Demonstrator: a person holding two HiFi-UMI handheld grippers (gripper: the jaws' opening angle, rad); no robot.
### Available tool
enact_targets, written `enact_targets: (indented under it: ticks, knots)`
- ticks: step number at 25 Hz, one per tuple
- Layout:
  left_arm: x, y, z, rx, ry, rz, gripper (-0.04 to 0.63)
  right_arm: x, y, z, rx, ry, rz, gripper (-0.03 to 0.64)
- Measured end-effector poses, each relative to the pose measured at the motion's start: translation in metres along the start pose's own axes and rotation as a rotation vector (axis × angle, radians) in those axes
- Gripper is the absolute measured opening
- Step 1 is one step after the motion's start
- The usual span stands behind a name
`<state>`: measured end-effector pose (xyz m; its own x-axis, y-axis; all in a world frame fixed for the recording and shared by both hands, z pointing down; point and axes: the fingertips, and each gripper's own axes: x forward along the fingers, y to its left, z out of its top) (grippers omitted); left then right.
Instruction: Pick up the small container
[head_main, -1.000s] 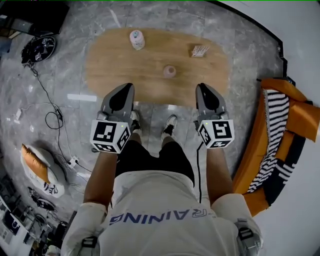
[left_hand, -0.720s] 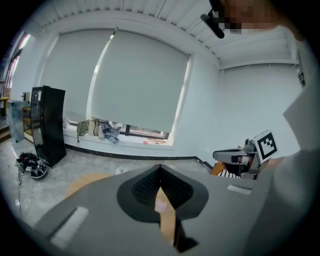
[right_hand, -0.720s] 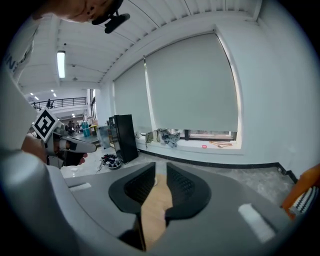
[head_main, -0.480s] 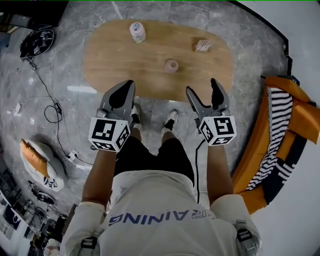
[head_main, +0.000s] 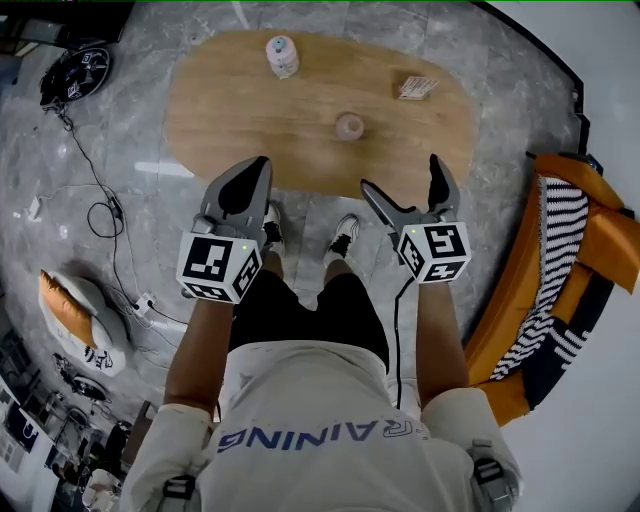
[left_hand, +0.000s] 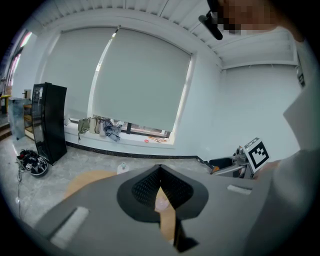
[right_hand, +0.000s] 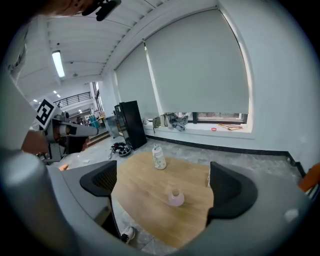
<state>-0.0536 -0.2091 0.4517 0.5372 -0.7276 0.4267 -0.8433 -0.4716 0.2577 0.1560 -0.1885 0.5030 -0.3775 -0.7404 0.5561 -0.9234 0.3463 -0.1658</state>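
Small pink container (head_main: 349, 126) stands upright at top centre of head view, on oval wooden table (head_main: 230, 110), well apart from both tools. Right gripper (head_main: 400, 175): jaws just opened wide, nothing btwn them. Left gripper (head_main: 248, 172): jaws together, empty. Container prob. light, rigid, smooth, so grip the round body below the neck. Only the right gripper view shows its narrow neck; only the head view shows the standoff.
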Motion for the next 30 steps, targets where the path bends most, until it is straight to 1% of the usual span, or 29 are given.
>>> enact_targets:
  ticks: [4,10,15,20,23,26,30]
  knots:
    - [0.007,-0.002,-0.005,-0.004,0.003,0.007,0.000,0.023,-0.014,-0.025,-0.012,0.036,-0.001,0.574]
    - [0.018,0.012,-0.015,-0.008,0.001,0.013,0.000,0.076,-0.019,-0.062,-0.020,0.081,-0.005,0.554]
    - [0.028,0.016,-0.025,-0.028,0.004,0.007,0.000,0.119,-0.019,-0.095,-0.034,0.125,0.002,0.551]
    - [0.043,0.019,-0.033,-0.024,0.012,0.015,0.000,0.155,-0.027,-0.125,-0.041,0.161,0.006,0.548]
    - [0.053,0.024,-0.045,-0.029,0.027,0.023,0.001,0.178,-0.034,-0.145,-0.042,0.177,0.001,0.546]
    - [0.073,0.030,-0.068,-0.023,0.054,0.027,0.000,0.201,-0.043,-0.164,-0.040,0.197,-0.006,0.545]
    - [0.097,0.032,-0.089,-0.041,0.067,0.018,0.000,0.224,-0.056,-0.189,-0.010,0.214,-0.021,0.545]
